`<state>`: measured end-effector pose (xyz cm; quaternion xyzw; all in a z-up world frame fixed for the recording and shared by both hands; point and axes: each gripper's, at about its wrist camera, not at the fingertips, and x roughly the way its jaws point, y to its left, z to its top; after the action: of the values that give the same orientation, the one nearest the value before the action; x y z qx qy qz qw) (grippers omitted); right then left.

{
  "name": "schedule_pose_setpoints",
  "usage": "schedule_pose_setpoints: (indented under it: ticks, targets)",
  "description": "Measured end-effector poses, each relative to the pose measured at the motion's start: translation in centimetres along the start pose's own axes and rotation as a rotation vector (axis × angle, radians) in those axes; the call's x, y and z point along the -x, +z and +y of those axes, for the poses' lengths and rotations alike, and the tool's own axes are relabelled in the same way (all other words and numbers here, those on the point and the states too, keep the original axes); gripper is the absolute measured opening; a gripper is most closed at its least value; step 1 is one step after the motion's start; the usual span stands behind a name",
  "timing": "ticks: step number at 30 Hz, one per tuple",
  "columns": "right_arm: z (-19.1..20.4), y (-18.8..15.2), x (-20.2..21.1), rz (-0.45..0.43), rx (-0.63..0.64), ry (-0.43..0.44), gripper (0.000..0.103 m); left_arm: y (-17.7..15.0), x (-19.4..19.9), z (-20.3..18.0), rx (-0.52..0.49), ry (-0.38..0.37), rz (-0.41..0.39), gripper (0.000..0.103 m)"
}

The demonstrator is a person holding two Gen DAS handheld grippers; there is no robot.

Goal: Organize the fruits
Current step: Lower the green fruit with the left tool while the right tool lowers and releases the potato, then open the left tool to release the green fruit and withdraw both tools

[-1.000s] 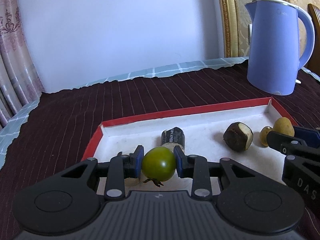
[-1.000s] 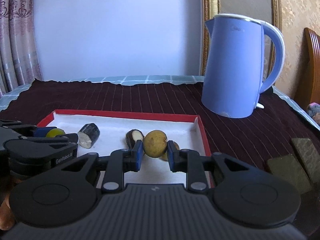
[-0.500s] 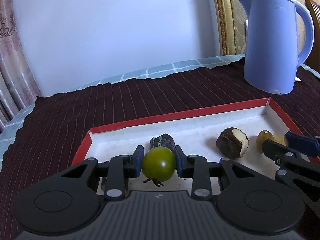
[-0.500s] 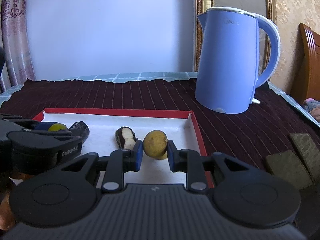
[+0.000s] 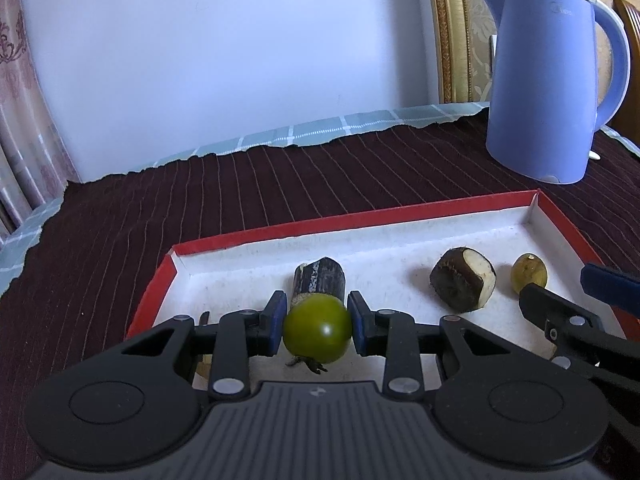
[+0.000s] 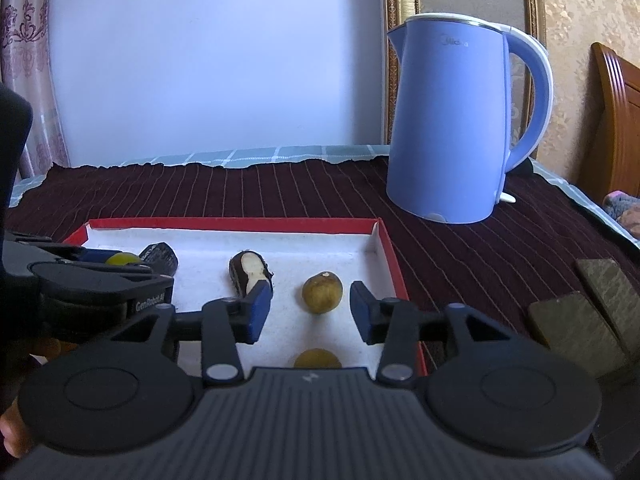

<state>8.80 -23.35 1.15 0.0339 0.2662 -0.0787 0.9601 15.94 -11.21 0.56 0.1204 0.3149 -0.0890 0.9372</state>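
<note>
Left claw [image 5: 317,329]: clenched on a small round green tomato [image 5: 318,328], which is pinched between the two blue pads above the near part of the tray.
Right claw [image 6: 306,312]: released; its jaws have just been opening, and a small round yellow-brown fruit [image 6: 322,292] is seen lying on the tray floor between the blue pads, touched by neither.
Tray [image 5: 360,220]: a shallow white cardboard tray with a red rim, set on the dark maroon striped cloth [image 5: 200,200] of the desk.
Other fruits: a dark-skinned cut piece with a pale end [image 5: 320,280] is placed just behind the tomato; a second dark piece with white flesh [image 5: 463,279] lies near the yellow-brown fruit; another yellow-brown fruit [image 6: 317,359] is partly hidden behind the right claw's body.
Kettle [image 6: 460,120]: a light blue plastic electric kettle, stood upright on the cloth beyond the tray's right corner.
</note>
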Motion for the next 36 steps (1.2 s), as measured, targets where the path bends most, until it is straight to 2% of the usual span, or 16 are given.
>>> schedule_pose_setpoints:
  ticks: [2, 5, 6, 14, 18, 24, 33, 36]
  targets:
    - [0.0, 0.0, 0.0, 0.000, -0.004, 0.002, 0.042, 0.0, 0.1, 0.0, 0.000, 0.006, -0.005, 0.034]
    - [0.0, -0.2, -0.1, 0.002, -0.007, 0.007, 0.043, -0.1, 0.5, 0.1, 0.005, 0.012, -0.024, 0.060]
    - [0.0, -0.2, -0.1, 0.001, -0.006, 0.006, 0.047, -0.1, 0.7, 0.1, 0.004, 0.021, -0.035, 0.065]
    - [-0.1, -0.4, 0.1, -0.003, -0.008, 0.004, 0.048, -0.5, 1.5, 0.0, -0.007, 0.031, -0.058, 0.065]
    - [0.0, -0.6, 0.4, -0.007, -0.002, 0.001, 0.054, -0.9, 1.9, 0.4, 0.001, 0.031, -0.059, 0.065]
    - [0.0, -0.8, 0.6, -0.009, 0.001, 0.002, 0.058, -1.5, 2.7, 1.1, 0.024, 0.029, -0.060, 0.065]
    - [0.0, -1.2, 1.1, -0.013, -0.002, 0.005, 0.058, -2.6, 3.3, 2.0, 0.041, 0.033, -0.055, 0.065]
    - [0.0, -1.3, 1.3, -0.016, -0.006, 0.005, 0.063, -3.2, 3.7, 2.7, 0.059, 0.040, -0.065, 0.065]
